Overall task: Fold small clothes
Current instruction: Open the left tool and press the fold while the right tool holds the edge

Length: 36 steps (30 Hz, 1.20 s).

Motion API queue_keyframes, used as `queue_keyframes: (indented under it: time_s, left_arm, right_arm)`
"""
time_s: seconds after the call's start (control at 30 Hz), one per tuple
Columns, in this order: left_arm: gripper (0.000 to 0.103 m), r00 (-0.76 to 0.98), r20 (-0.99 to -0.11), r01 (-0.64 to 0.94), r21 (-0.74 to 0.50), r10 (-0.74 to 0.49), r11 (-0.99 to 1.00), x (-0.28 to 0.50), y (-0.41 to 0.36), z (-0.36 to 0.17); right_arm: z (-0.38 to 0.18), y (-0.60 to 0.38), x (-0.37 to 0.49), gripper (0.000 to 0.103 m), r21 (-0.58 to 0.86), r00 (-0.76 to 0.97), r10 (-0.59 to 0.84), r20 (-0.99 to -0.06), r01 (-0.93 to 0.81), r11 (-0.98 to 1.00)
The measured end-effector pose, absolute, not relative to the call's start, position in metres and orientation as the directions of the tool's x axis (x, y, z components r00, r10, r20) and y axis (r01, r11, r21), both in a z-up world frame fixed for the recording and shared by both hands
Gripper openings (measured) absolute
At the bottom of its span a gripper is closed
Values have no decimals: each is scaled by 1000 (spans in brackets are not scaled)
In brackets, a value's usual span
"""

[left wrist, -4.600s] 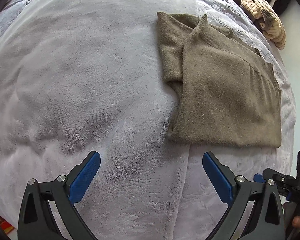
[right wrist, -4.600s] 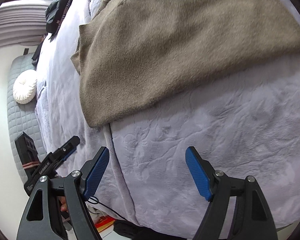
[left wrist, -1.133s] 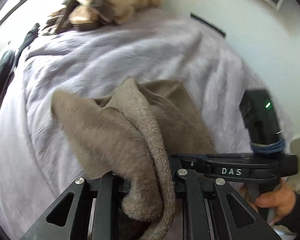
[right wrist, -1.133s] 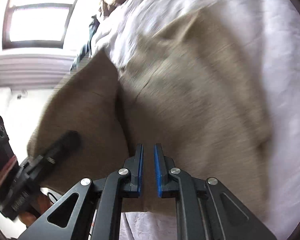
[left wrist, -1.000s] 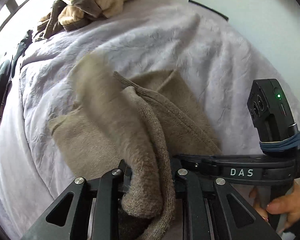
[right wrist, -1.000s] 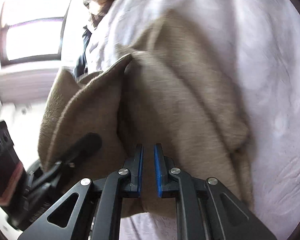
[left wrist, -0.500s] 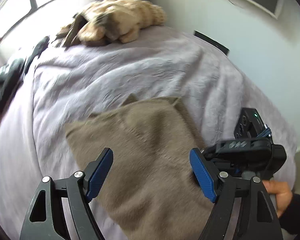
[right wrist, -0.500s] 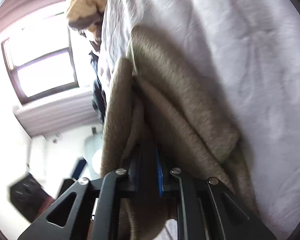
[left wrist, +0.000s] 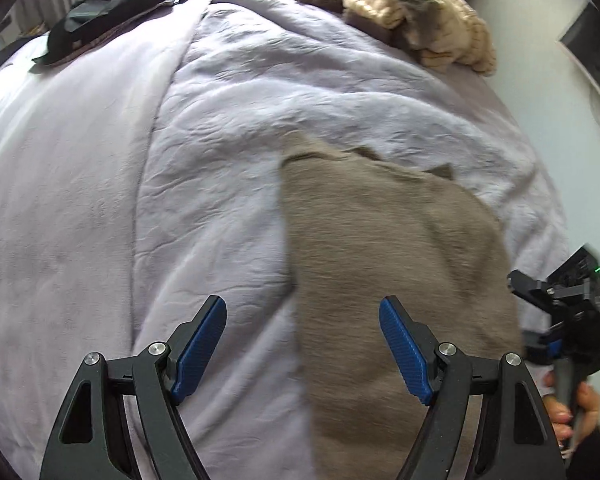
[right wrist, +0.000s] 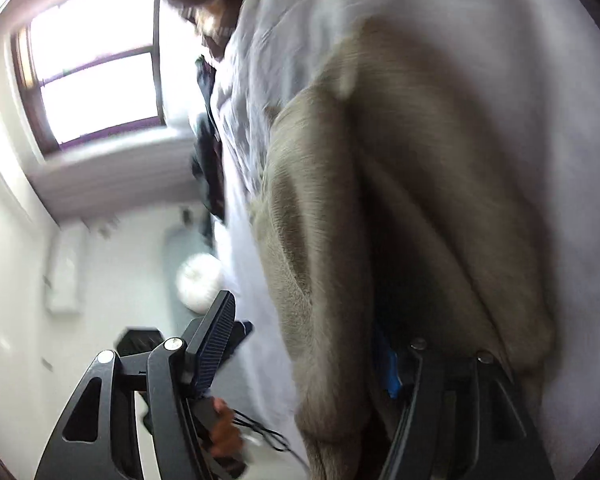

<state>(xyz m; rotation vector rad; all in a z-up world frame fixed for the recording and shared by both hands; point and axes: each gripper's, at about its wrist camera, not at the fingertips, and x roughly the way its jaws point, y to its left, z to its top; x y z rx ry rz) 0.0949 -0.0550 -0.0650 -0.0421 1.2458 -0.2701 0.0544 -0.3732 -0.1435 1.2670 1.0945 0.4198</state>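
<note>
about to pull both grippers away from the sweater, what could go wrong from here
The right gripper is open, but one finger sits under a fold of the brown sweater; withdrawing could drag that layer and undo the fold.

The sweater lies near the bed edge on the right side, so a tug may slide it off.

The left gripper hangs open just above the sweater; a low sweep may ruffle its top layer.
</note>
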Motion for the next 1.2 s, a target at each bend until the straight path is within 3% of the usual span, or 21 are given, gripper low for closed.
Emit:
queue_keyframes:
  time_s: [0.03, 0.07, 0.1, 0.13, 0.27, 0.37, 0.5, 0.6, 0.9, 1.2]
  left_arm:
    - [80, 297, -933, 178, -157, -205, 971, 96, -55, -69]
    - [80, 297, -935, 179, -145, -194, 973, 97, -56, -71]
    - [80, 293, -936, 182, -146, -196, 972, 98, -56, -72]
    - [80, 296, -933, 186, -156, -207, 970, 98, -57, -71]
    - [80, 342, -911, 245, -149, -229, 958, 94, -73, -60]
    - [80, 319, -919, 296, -136, -232, 945, 94, -94, -68]
    - [80, 275, -941, 326, -103, -199, 940, 93, -112, -95]
    - [86, 259, -942, 300, -133, -215, 945, 93, -108, -101]
    - [86, 299, -939, 285, -81, -169, 955, 82, -79, -81]
    - [86, 265, -953, 241, -78, -143, 967, 59, -56, -90]
  right_arm:
    - [-137, -366, 62, 49, 874, 426, 764, -484, 287, 393]
    - [-132, -359, 67, 15, 842, 395, 744, -539, 276, 464]
    - [-122, -349, 76, 15, 769, 348, 687, -638, 251, 588]
    - [-113, -342, 81, 15, 727, 342, 647, -681, 213, 653]
    - [-55, -340, 73, 15, 704, 492, 601, -630, 36, 709]
    - [-63, -363, 64, 15, 716, 529, 576, -624, 92, 692]
    - [-119, -394, 46, 15, 701, 482, 535, -694, 281, 656]
    - [-143, -406, 34, 15, 748, 512, 556, -655, 336, 572]
    - [-110, -407, 42, 20, 546, 466, 370, -803, 328, 771]
    - [-104, -429, 12, 23, 639, 500, 431, -751, 388, 664]
